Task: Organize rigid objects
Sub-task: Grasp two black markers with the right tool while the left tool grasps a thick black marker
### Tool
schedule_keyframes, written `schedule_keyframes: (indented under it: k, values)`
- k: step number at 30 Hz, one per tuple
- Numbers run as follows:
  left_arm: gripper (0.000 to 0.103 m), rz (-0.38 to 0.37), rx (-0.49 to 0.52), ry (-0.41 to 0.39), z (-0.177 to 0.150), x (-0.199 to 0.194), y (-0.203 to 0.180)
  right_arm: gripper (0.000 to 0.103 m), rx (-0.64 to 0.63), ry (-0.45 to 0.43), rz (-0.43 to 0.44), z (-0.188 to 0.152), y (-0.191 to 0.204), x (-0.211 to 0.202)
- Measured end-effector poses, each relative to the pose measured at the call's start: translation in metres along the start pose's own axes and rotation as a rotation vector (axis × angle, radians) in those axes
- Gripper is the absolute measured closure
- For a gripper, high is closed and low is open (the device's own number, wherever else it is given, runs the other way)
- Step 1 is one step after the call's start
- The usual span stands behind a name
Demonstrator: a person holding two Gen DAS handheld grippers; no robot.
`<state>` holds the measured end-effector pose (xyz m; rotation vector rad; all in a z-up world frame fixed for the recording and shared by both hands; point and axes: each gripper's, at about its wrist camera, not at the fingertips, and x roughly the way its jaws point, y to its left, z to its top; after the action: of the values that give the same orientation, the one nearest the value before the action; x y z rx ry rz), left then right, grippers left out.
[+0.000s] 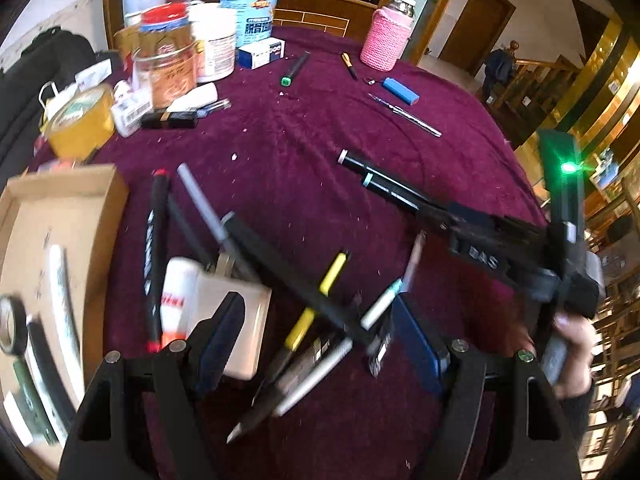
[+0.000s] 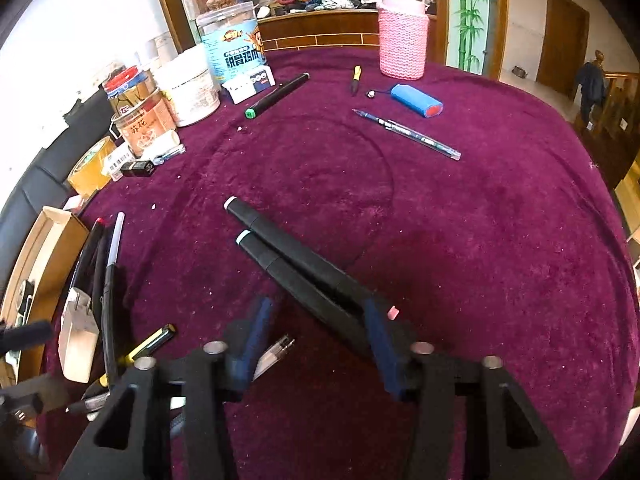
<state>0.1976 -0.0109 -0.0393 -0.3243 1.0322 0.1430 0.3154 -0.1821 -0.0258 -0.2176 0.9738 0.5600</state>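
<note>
Right wrist view puts us low over the purple tablecloth (image 2: 460,240), with our right gripper (image 2: 316,336) straddling the near ends of two black markers (image 2: 292,264). They lie side by side, touching, and run from between our fingers toward the far left, so their long axis stands at a slant to the line we point along. The right pad (image 2: 380,344) lies against the nearer ends; the left pad (image 2: 256,332) stands clear, so the jaws are partly open and we grip nothing. We judge the next move needs the wrist squared across both barrels before we close.

From the left wrist view, our left gripper (image 1: 320,340) hovers wide open above a loose heap of pens (image 1: 320,312) near the cardboard box (image 1: 56,216) at the left, holding nothing. For the markers, the right hand (image 1: 572,344) is plainly nearer. More pens lie well apart at the far side.
</note>
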Motion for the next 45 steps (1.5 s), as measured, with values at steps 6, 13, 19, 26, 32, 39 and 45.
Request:
schedule_keyframes:
  k: [6, 13, 19, 26, 32, 39, 45]
  values:
    - [0.045, 0.075, 0.020, 0.024, 0.016, 0.019, -0.010, 0.065, 0.016, 0.007, -0.001, -0.002, 0.000, 0.000]
    - [0.048, 0.027, 0.024, 0.046, 0.012, 0.012, -0.019, 0.065, 0.017, -0.002, -0.011, -0.001, 0.002, -0.001]
    - [0.060, 0.024, -0.040, 0.146, 0.007, 0.038, -0.012, 0.065, 0.036, -0.019, 0.012, -0.001, -0.002, -0.004]
    - [0.079, 0.039, -0.087, 0.148, 0.009, 0.053, 0.000, 0.065, 0.068, -0.024, 0.029, 0.000, -0.007, -0.006]
    - [0.086, -0.028, -0.131, 0.152, -0.002, 0.046, 0.013, 0.065, 0.169, -0.045, 0.127, 0.003, -0.026, -0.013]
    - [0.087, -0.058, -0.129, 0.090, -0.010, 0.026, 0.015, 0.064, 0.207, -0.025, 0.127, 0.001, -0.034, -0.008]
    - [0.087, -0.081, -0.134, 0.059, -0.017, 0.012, 0.022, 0.064, 0.117, -0.021, 0.151, -0.002, -0.015, -0.012]
